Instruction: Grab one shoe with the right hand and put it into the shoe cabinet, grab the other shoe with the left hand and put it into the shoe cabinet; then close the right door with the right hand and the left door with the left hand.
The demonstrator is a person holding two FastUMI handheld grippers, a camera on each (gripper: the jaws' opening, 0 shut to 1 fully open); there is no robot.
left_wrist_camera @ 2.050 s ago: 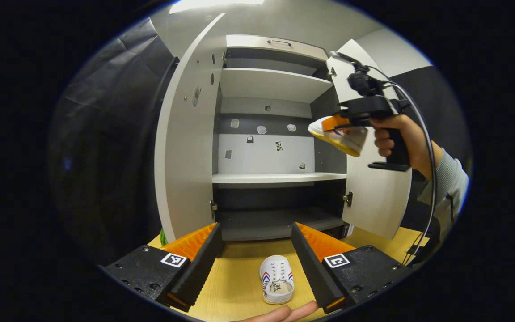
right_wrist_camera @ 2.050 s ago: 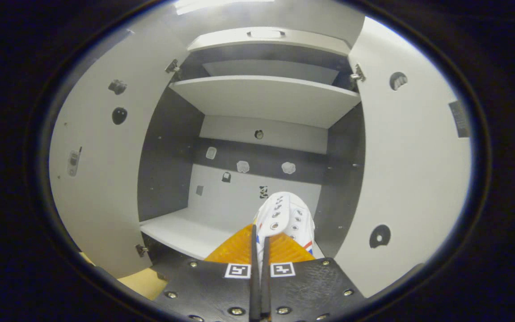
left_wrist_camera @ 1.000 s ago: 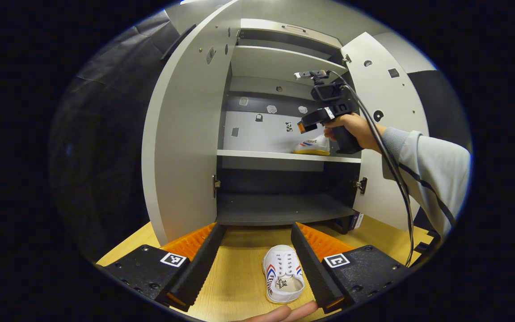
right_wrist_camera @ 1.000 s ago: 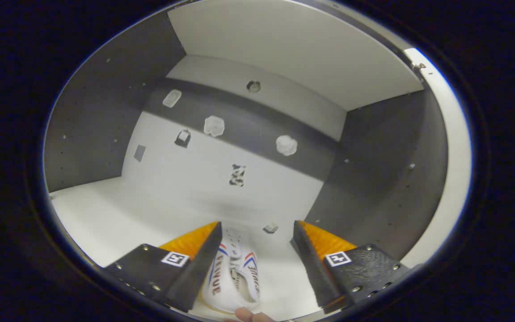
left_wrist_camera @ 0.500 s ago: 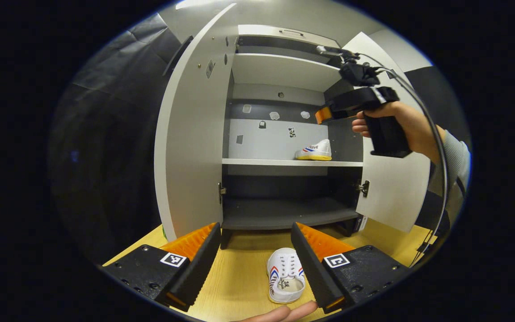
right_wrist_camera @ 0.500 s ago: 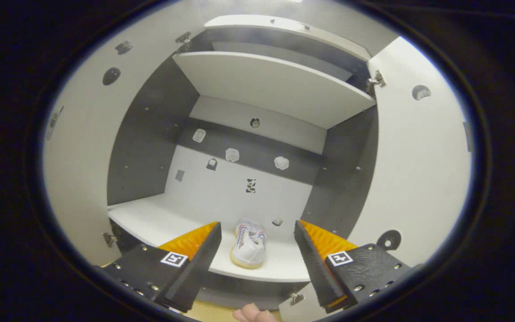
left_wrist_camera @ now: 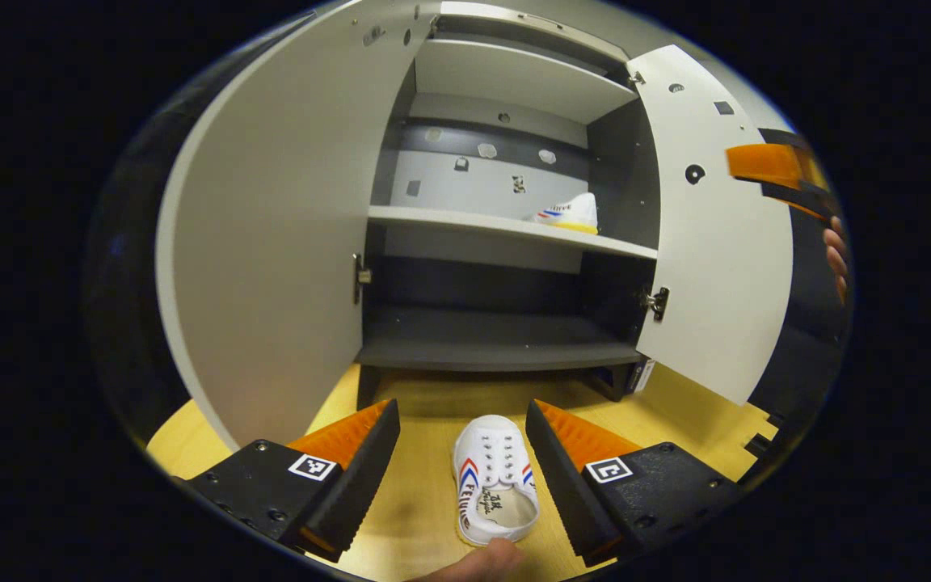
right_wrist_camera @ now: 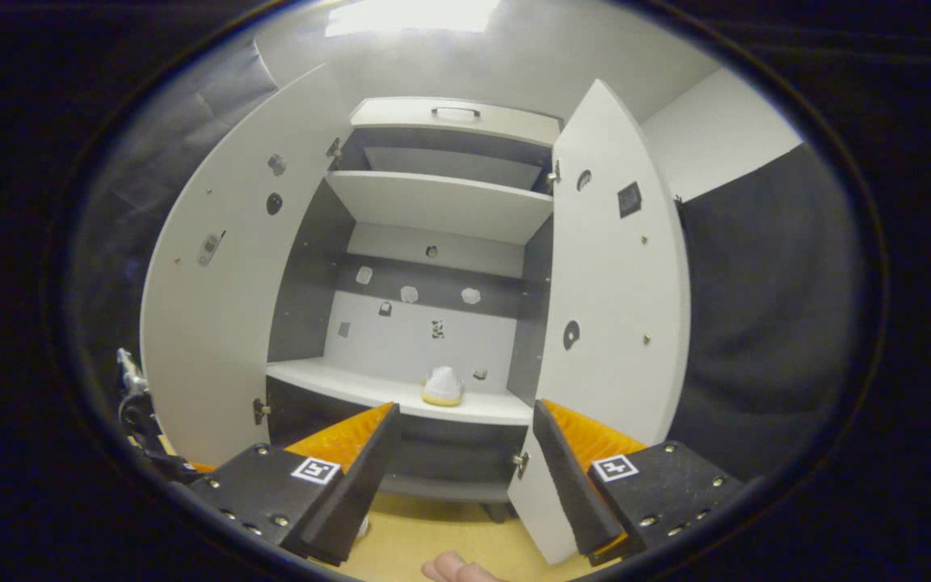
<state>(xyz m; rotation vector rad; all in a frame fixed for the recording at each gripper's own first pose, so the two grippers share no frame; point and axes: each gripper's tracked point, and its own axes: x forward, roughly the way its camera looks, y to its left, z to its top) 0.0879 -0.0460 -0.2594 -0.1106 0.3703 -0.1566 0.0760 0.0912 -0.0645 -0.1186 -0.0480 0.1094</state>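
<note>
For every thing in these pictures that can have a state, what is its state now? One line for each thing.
Left door: open.
Right door: open.
Shoe on the shelf: inside the cabinet, resting on the middle shelf, at its right end.
Shoe on the floor: not yet picked up, lying on the wooden floor between the left claw's fingers.
Left claw: open, holding nothing.
Right claw: open, holding nothing.

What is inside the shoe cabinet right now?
One white shoe sits on the middle shelf of the shoe cabinet, near its right side. The bottom shelf looks bare. The top compartment's depth is hidden from here.
</note>
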